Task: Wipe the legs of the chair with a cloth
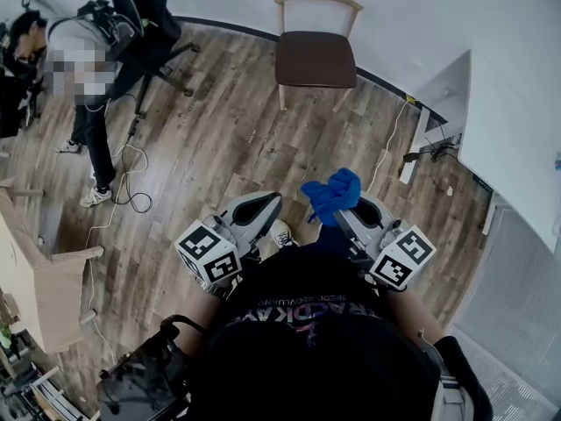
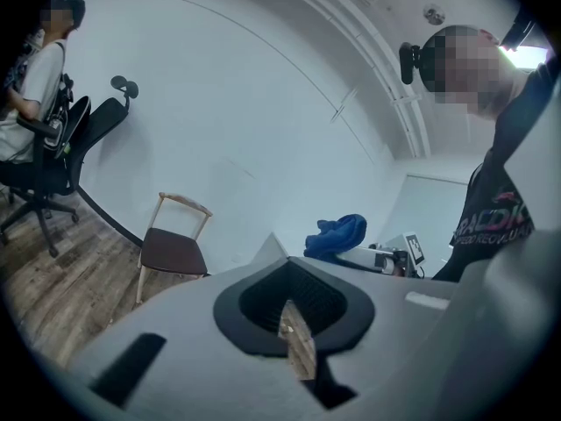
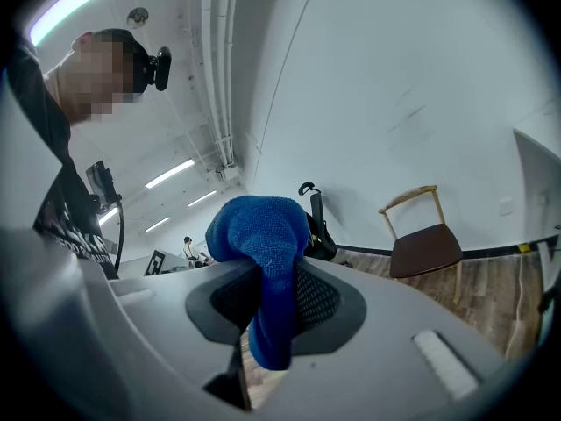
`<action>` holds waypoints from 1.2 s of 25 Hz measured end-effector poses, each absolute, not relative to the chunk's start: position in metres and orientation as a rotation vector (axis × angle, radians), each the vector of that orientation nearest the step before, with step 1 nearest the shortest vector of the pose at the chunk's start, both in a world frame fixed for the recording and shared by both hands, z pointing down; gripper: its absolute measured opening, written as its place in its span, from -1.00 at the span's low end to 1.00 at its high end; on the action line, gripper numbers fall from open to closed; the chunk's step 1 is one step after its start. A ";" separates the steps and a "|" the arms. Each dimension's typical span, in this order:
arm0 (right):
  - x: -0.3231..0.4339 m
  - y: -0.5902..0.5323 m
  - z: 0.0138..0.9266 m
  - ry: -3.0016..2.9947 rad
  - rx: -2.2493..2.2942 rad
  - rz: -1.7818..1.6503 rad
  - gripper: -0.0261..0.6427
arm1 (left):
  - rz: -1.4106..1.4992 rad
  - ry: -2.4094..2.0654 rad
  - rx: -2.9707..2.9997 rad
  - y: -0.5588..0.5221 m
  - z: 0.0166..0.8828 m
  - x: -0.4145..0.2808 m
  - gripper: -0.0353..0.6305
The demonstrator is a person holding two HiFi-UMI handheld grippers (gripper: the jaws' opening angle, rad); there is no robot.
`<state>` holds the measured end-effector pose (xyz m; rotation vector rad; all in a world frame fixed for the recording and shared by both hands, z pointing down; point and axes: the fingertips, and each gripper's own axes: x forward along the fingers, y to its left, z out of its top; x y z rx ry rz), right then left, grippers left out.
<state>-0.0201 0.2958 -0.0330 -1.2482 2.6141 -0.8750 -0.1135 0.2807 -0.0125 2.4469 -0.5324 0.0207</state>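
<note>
Right gripper [image 1: 355, 203] holds a blue cloth [image 1: 331, 193]; left gripper [image 1: 260, 206] alongside. Wooden chair [image 1: 316, 58] stands well apart, near the wall.

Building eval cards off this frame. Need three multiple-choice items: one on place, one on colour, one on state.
1. Where does the chair stand?
A) against the far wall
B) between the two tools
C) tipped over beside the desk

2. What colour is the cloth?
A) red
B) blue
C) white

3. What is the right tool doing?
A) open and empty
B) shut on the cloth
C) pressing the cloth on a chair leg

Answers:
1 A: the head view shows it upright at the wall.
2 B: it is blue in all three views.
3 B: the right gripper view shows the cloth pinched between its jaws, with the chair far behind.
</note>
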 end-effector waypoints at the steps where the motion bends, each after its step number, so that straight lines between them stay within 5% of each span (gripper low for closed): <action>1: -0.021 0.295 -0.033 2.614 -1.247 -0.879 -0.67 | 0.018 -0.535 2.442 0.280 -0.012 -0.114 -0.88; 30: -0.034 0.284 -0.039 2.617 -1.267 -0.846 -0.67 | -0.032 -0.571 2.427 0.273 -0.011 -0.137 -0.88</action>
